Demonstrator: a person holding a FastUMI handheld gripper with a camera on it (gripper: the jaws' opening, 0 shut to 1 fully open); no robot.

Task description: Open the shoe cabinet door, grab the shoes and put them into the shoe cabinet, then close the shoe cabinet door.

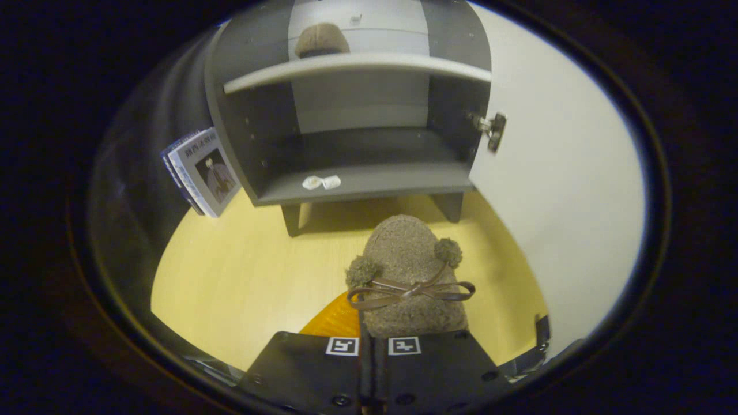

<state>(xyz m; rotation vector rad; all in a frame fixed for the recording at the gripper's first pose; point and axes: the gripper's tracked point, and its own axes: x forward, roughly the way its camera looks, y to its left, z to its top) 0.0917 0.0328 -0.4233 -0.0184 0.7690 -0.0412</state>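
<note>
Mount: the fisheye camera rides on the gripper (373,340), looking forward along its two fingers, which sit closed together.
Height: raised over the pale yellow wooden floor (230,276), angled slightly down.
Facing: straight into the dark grey open shoe cabinet (346,144), its white door (559,190) swung open alongside.
Nearness: close on the fuzzy brown slipper with a ribbon bow (410,276) just ahead of the fingers; the cabinet sits beyond it.
</note>
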